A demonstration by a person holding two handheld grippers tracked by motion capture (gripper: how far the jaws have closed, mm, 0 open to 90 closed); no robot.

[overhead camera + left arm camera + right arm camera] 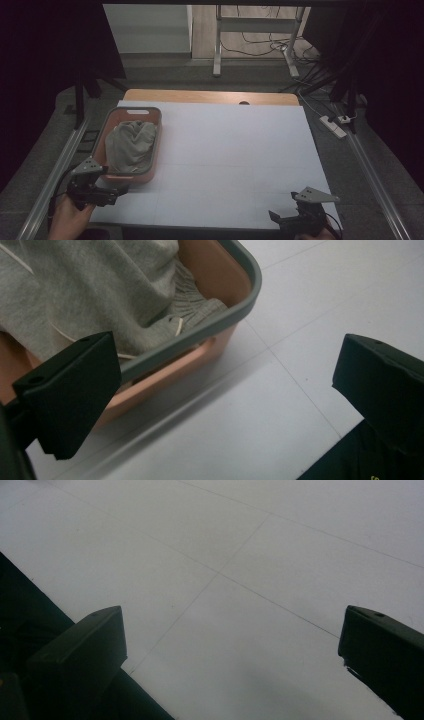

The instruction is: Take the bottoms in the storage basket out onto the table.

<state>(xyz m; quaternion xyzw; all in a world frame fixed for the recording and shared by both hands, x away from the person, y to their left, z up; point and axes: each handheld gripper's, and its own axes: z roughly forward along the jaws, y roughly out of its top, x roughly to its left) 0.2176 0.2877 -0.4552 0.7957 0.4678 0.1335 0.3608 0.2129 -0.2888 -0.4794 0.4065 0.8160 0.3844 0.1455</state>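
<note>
A salmon-pink basket (pixel 158 135) with a grey rim stands at the left of the white table cover (pixel 235 150), with a crumpled grey garment (pixel 131 145) in it. My left gripper (pixel 116 192) hovers just off the basket's near corner, open and empty. In the left gripper view the basket's corner (pixel 240 315) and the garment (pixel 90 285) with its pale drawstring lie ahead of that gripper (pixel 230 360). My right gripper (pixel 282 220) is at the table's near right edge, open over bare white cover, its jaws wide apart (pixel 232 625) with nothing between them.
A strip of wooden tabletop (pixel 210 96) shows beyond the white cover. Metal rails (pixel 55 170) run along both sides of the table. A power strip (pixel 333 125) and cables lie on the floor at the right. Desk legs stand farther back.
</note>
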